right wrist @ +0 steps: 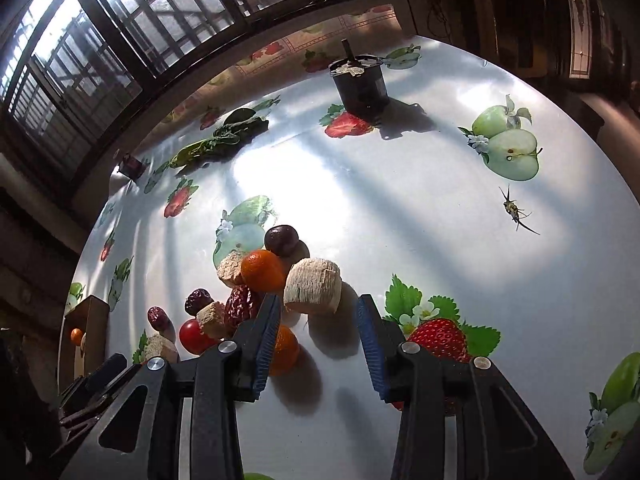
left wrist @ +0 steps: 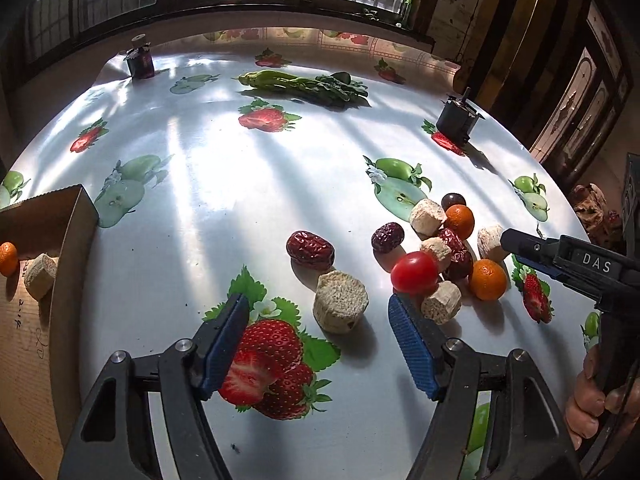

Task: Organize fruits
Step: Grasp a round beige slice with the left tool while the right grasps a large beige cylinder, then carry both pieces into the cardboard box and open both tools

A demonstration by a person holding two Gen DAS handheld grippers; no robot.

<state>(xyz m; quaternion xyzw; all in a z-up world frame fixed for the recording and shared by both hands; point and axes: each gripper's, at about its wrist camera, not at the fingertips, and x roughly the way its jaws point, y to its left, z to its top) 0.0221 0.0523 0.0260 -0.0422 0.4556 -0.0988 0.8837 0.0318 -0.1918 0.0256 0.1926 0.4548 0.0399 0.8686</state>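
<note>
a: sunlit round table (left wrist: 224, 200) under a barred window, covered with a glossy fruit-print cloth. left wrist view first: left gripper (left wrist: 318, 316) is seen spread wide, nothing held, hovering low over a printed strawberry. a pale cut chunk (left wrist: 340, 301) lies just ahead between the fingertips.

b: box noted?

a: cardboard box (left wrist: 76, 216) at the left edge, one small orange (left wrist: 8, 258) and one pale piece (left wrist: 40, 276) already inside. the rest is heaped to the right: red date (left wrist: 310, 250), cherry tomato (left wrist: 414, 273), more oranges, dates and chunks, touching each other. right gripper (left wrist: 510, 242) is seen entering from the right; its jaw state cannot be told from this view.

b: right wrist view?

a: right gripper (right wrist: 318, 308) is seen open, empty. a pale chunk (right wrist: 313, 286) sits just past the fingertips, an orange (right wrist: 284, 350) just beside the left finger (right wrist: 266, 340). a dark cherry (right wrist: 281, 240) is behind the heap.

b: risks?

a: heap is tightly packed, so neighbours could be knocked if the jaws are closed off-centre; round fruit could be rolled on the slick cloth toward the edge. both grippers are near one heap, so a collision is judged possible. chunk looks crumbly, could be crushed.
</note>
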